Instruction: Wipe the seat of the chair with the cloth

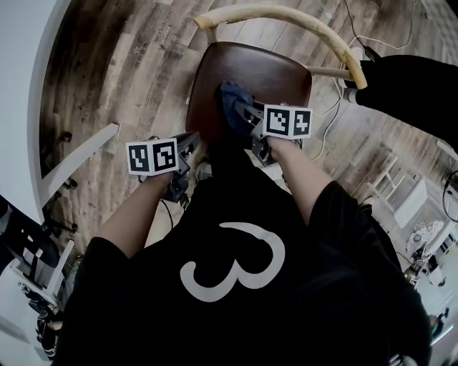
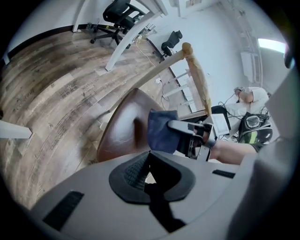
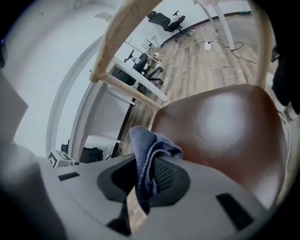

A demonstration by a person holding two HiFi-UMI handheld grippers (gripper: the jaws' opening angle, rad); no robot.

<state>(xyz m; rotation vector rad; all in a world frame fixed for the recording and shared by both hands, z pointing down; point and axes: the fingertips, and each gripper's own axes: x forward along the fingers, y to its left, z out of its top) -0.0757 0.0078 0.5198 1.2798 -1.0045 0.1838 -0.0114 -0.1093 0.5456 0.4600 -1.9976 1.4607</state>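
The chair has a dark brown glossy seat (image 1: 268,71) (image 2: 123,133) (image 3: 225,126) and a curved pale wooden back rail (image 1: 286,16) (image 3: 108,51). A dark blue cloth (image 1: 230,104) (image 2: 161,130) (image 3: 144,147) is bunched up at the seat's near left part. My right gripper (image 1: 243,116) (image 2: 190,136) (image 3: 151,178) is shut on the cloth and holds it against the seat. My left gripper (image 1: 187,144) (image 2: 147,165) hangs beside the seat's front left edge, jaws together with nothing in them.
Wood-plank floor (image 1: 129,64) surrounds the chair. A white table leg (image 1: 79,159) slants at the left. A person in black (image 1: 408,86) stands at the upper right. Cables (image 1: 330,132) lie on the floor right of the seat. An office chair (image 2: 117,10) stands far off.
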